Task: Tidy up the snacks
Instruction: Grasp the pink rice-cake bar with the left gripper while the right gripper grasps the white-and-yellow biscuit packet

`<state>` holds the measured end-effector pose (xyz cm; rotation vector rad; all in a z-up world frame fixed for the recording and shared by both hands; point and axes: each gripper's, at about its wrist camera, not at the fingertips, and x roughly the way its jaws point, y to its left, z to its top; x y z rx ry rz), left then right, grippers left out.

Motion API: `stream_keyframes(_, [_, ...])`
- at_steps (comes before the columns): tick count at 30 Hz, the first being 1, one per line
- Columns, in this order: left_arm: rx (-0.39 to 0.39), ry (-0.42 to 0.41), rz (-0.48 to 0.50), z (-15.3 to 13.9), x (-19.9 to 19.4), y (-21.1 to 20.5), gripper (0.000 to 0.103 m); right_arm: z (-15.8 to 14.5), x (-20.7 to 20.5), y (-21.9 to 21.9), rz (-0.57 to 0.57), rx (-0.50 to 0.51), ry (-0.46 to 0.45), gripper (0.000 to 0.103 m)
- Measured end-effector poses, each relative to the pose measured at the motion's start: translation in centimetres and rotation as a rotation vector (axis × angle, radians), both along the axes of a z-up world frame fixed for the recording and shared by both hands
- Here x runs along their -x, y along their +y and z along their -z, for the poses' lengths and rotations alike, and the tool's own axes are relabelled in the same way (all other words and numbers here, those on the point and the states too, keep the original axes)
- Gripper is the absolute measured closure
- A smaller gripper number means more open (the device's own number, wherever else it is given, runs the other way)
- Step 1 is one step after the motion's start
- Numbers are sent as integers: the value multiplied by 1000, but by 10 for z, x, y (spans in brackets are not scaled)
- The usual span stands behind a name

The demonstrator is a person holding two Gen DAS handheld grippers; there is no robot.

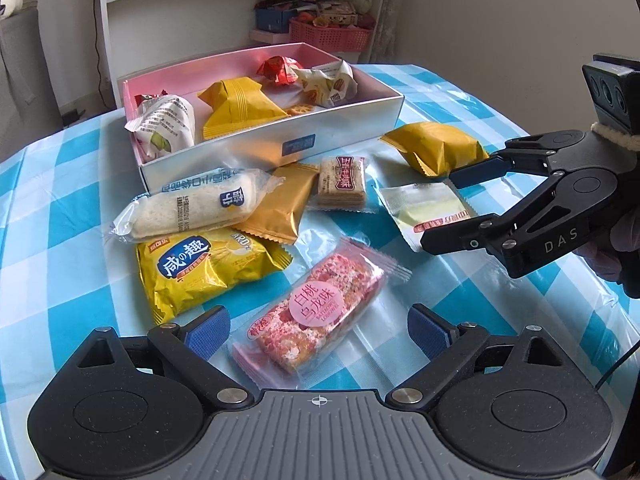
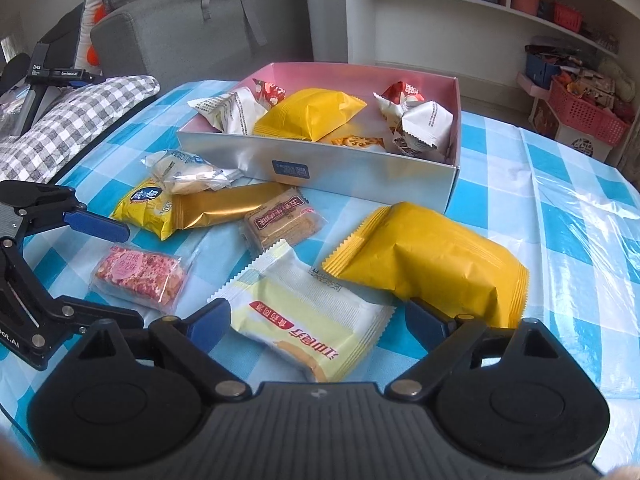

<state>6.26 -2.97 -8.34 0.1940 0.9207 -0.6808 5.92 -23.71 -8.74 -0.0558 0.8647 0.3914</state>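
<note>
A white box with a pink inside (image 1: 352,128) (image 2: 360,176) holds several wrapped snacks on the blue checked tablecloth. In front of it lie loose snacks. My left gripper (image 1: 318,334) is open, its jaws on either side of a pink peach-flavour bar (image 1: 316,316) (image 2: 140,278). My right gripper (image 2: 318,324) (image 1: 440,210) is open, with a white and pale-yellow packet (image 2: 312,316) (image 1: 428,208) between its fingers. A yellow pouch (image 2: 432,264) (image 1: 436,148) lies just beyond its right finger.
Other loose snacks: a white bread packet (image 1: 196,208), a yellow biscuit bag (image 1: 200,268), a gold packet (image 1: 276,208), a cracker pack (image 1: 342,182). White shelves with pink baskets (image 1: 332,34) stand behind. A grey sofa (image 2: 192,24) stands at left.
</note>
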Motion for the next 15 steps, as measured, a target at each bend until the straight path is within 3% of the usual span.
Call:
stream_keyframes(9, [5, 23, 47, -8, 12, 1, 14, -7, 10, 13, -70, -14, 17, 28])
stream_keyframes(15, [-15, 36, 112, -14, 24, -3, 18, -11, 24, 22, -194, -8, 67, 27])
